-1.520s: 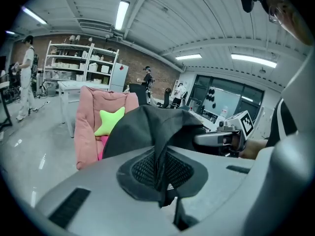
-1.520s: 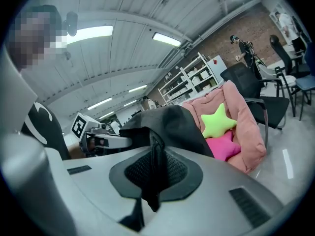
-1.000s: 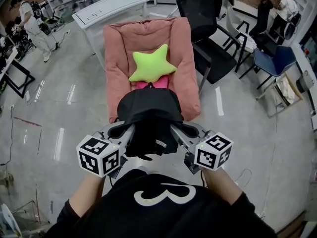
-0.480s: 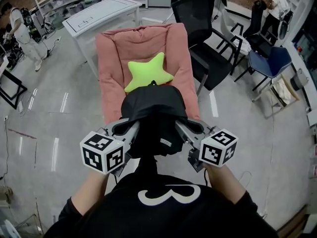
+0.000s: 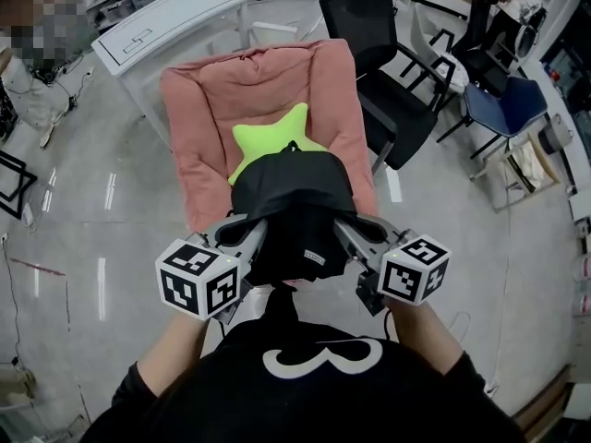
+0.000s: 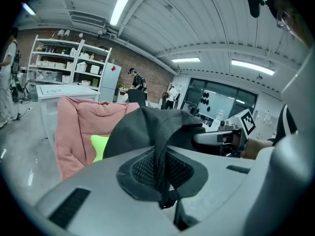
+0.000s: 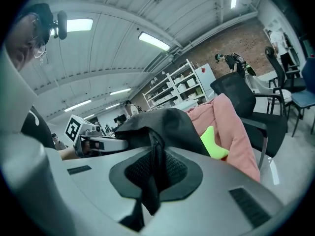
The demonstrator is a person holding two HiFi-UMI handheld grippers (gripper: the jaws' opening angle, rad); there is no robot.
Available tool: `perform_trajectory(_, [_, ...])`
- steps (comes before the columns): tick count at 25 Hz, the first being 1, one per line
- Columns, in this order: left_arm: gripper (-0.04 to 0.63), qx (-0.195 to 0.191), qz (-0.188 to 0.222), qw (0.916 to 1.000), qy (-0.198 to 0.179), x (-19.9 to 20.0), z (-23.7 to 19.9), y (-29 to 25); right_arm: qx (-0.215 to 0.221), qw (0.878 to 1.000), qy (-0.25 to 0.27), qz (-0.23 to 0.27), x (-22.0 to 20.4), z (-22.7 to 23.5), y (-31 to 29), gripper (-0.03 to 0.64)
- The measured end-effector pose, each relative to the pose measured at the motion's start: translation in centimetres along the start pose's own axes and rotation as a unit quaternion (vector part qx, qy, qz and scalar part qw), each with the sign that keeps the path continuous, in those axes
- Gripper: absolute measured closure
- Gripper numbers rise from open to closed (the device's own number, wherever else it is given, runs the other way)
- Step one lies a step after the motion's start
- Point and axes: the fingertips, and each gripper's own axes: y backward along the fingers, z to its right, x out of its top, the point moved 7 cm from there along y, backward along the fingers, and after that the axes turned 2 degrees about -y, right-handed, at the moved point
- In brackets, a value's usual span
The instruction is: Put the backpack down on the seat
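Note:
A black backpack (image 5: pixel 291 206) hangs in the air between both grippers, just over the front edge of a pink cushioned seat (image 5: pixel 212 100). My left gripper (image 5: pixel 247 238) is shut on a black strap at the backpack's left side; the strap (image 6: pixel 160 168) runs between its jaws. At the right side my right gripper (image 5: pixel 349 236) is shut on another strap (image 7: pixel 153 173). A lime green star cushion (image 5: pixel 263 141) lies on the seat, partly hidden behind the backpack. The pink seat (image 6: pixel 74 127) and star cushion (image 7: pixel 214 141) also show beyond the backpack.
A black office chair (image 5: pixel 383 72) stands right of the seat. A white table (image 5: pixel 171 17) is behind it at the left. A blue chair (image 5: pixel 503 109) and other furniture stand at the right. People stand far off at the room's edges. The floor is grey concrete.
The backpack and both grippers have moved forward over the seat; the backpack now covers more of the star cushion and the seat's front edge.

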Motion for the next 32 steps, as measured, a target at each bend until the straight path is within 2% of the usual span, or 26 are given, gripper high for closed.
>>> perform_trajectory(8, [0.581,-0.016,-0.003,0.9998,-0.012,4.8,-6.6,-3.8,-0.026,1.0,-0.003,0.007,4.8,2.9,-6.3,0.588])
perform_trajectory(17, [0.581,-0.031,0.0,0.9991,-0.03,8.2,-11.7,-7.9,-0.043,0.999,0.01,0.024,8.2,6.5,-11.2,0.588])
perform_trajectory(27, [0.581,-0.015,-0.005,0.9994,-0.031,8.7,-15.6,-12.7,-0.06,0.998,0.01,0.024,9.0,10.8,-15.3,0.588])
perform_trajectory(32, [0.581,-0.002,-0.006,0.9997,-0.022,8.1,-17.5,-14.4,-0.069,0.997,0.038,0.007,9.1,12.3,-17.6,0.588])
